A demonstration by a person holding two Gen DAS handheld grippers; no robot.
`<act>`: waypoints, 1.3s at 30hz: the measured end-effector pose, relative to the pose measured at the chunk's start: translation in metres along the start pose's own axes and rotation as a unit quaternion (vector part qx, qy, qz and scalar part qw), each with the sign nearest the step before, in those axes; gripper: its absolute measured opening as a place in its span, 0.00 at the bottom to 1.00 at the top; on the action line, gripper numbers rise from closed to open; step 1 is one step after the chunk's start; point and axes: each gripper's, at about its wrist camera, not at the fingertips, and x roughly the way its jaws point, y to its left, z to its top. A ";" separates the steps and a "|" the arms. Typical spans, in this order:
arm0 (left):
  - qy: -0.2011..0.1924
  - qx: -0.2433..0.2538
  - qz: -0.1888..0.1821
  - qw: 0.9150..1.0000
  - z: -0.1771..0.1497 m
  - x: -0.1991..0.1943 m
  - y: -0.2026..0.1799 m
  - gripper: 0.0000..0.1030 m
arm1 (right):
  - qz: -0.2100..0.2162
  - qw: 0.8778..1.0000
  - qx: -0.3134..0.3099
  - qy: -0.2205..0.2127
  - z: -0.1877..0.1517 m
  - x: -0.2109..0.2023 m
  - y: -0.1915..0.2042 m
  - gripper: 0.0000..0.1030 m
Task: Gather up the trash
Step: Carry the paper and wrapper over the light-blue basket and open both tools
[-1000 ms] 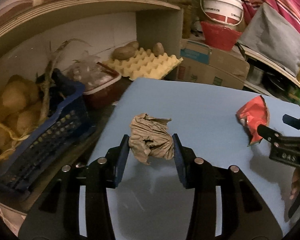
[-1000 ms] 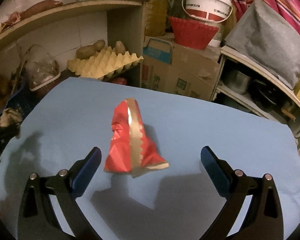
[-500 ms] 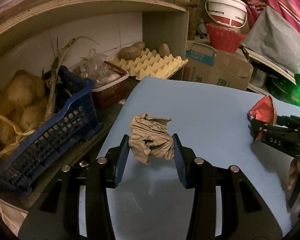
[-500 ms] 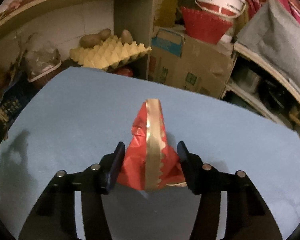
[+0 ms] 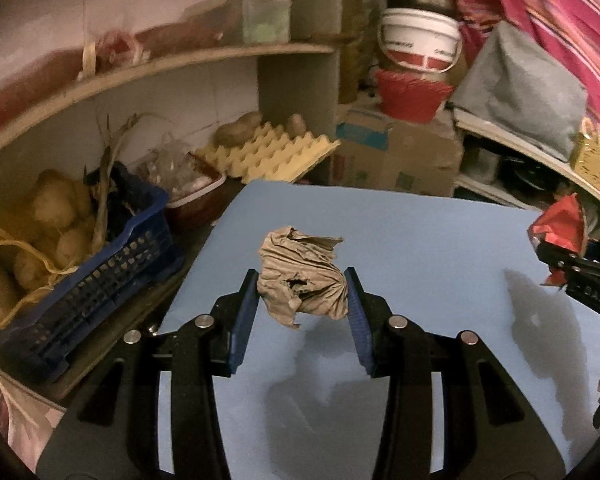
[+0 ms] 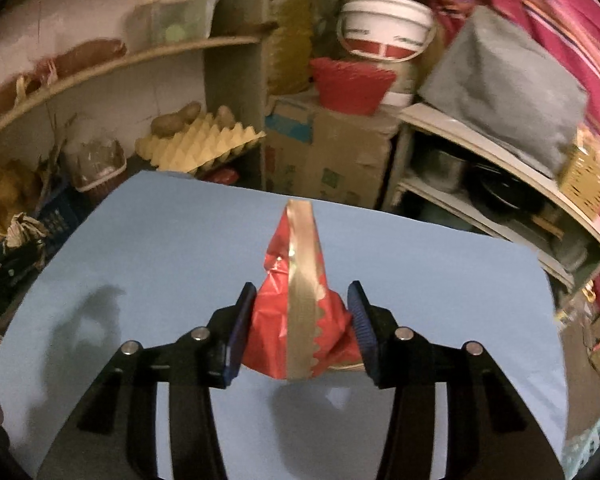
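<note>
My left gripper is shut on a crumpled ball of brown paper, held just above the blue mat. In the right wrist view my right gripper has a red and gold wrapper between its jaws. Those jaws are still closing, and the pads press on the wrapper's sides, which hangs off the mat. The same wrapper shows at the right edge of the left wrist view. The brown paper shows at the far left of the right wrist view.
A blue crate of potatoes and a red basket with plastic stand left of the mat. Behind it are a yellow egg tray, a cardboard box, a red bowl and a white bucket. Shelves stand at the right.
The right jaws came together from wide open onto the red wrapper and lifted it off the mat. The left gripper rose and drew back with the brown paper still in it.
</note>
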 end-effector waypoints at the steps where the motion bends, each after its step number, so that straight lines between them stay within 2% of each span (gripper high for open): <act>1: -0.003 0.004 -0.003 1.000 0.000 -0.011 -0.008 0.40 | -0.003 1.000 0.004 -0.004 -0.004 -0.012 -0.007 0.45; 10: -0.042 0.043 -0.047 0.997 -0.011 -0.092 -0.088 0.40 | -0.039 0.998 0.027 -0.034 -0.046 -0.114 -0.078 0.45; 17: -0.042 0.060 -0.097 0.993 -0.029 -0.126 -0.161 0.40 | -0.077 0.994 0.066 -0.039 -0.088 -0.167 -0.148 0.45; 26: -0.026 0.088 -0.159 0.983 -0.059 -0.143 -0.262 0.40 | -0.125 0.986 0.103 -0.037 -0.140 -0.218 -0.236 0.45; 39: -0.001 0.137 -0.229 0.964 -0.103 -0.148 -0.385 0.40 | -0.173 0.973 0.150 -0.012 -0.219 -0.244 -0.346 0.46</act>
